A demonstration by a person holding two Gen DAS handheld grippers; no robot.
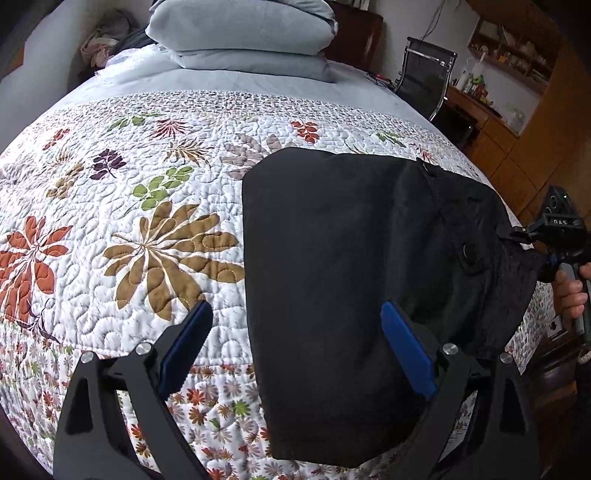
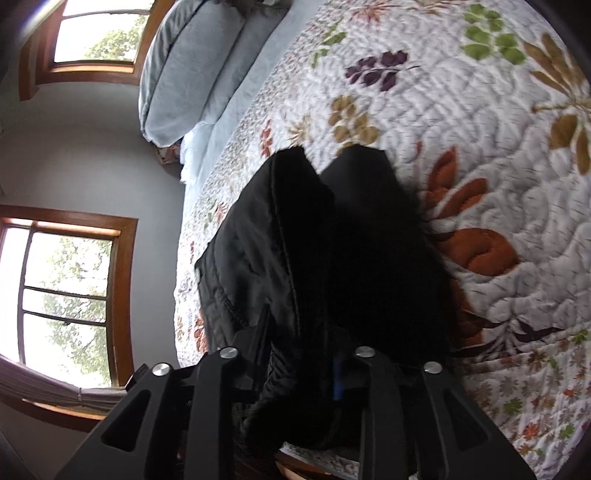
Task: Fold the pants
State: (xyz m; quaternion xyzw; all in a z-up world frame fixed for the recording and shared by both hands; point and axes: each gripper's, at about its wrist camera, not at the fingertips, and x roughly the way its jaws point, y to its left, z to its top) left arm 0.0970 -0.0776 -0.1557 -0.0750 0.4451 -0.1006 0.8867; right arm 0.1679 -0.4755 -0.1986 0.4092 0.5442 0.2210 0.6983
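Black pants lie folded on the flowered quilt, and their waist end with a button sits at the right. My left gripper hovers open above the near left edge of the pants. One blue pad is over the cloth and the other is over the quilt, with nothing pinched. In the left wrist view my right gripper meets the waist edge, with a hand on its handle. In the right wrist view the black pants fill the gap of the right gripper, and bunched cloth sits between its fingers.
Grey pillows are stacked at the head of the bed. Beyond the bed's right side stand a black chair, a wooden desk and shelves. Two windows show on the wall in the right wrist view. The quilt's near edge drops off just below my left gripper.
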